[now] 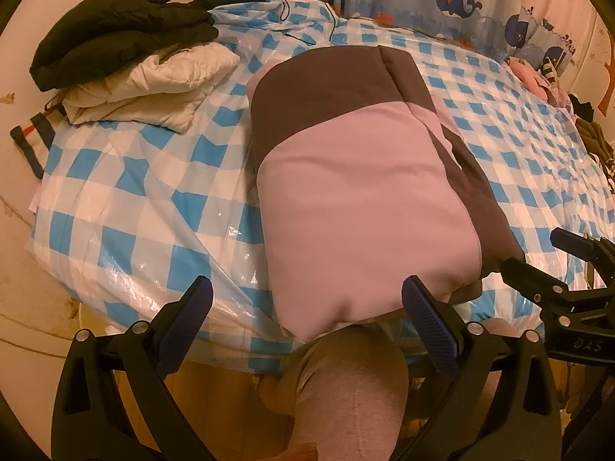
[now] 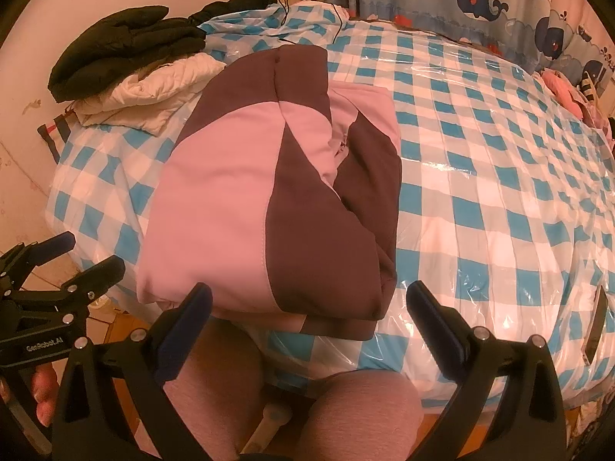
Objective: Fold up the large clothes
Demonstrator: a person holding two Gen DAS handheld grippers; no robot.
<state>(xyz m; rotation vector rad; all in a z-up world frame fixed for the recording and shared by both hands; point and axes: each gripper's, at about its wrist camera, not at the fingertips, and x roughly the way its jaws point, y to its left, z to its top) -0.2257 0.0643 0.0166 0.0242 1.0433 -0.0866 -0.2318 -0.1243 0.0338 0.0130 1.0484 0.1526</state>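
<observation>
- Lying folded into a thick rectangular bundle on the bed [image 1: 127, 207]: pink-and-brown jacket [image 1: 357, 192], near edge overhanging the bed's front edge slightly, brown panels showing at the far end and along the right side.
- Hovering just in front of the jacket's near edge: left gripper [image 1: 307, 326], jaws standing wide apart and holding nothing, the right fingertip overlapping the jacket's near corner in the left wrist view; contact not determinable.
- Hovering beside it, at the jacket's near right corner: right gripper [image 2: 307, 319], jaws likewise spread wide and empty.
- Covering the bed: clear plastic sheet over a blue-and-white checked cloth [image 2: 480, 176].
- Resting stacked at the far left corner of the bed, well apart from the pink-and-brown jacket: black jacket [image 1: 115, 27] on top of a folded white quilted jacket [image 1: 153, 88].
- Hanging behind the bed: whale-print curtain [image 2: 480, 0].
- Showing below the jaws, against the bed's front edge: person's legs in pinkish-grey trousers [image 1: 346, 395].
</observation>
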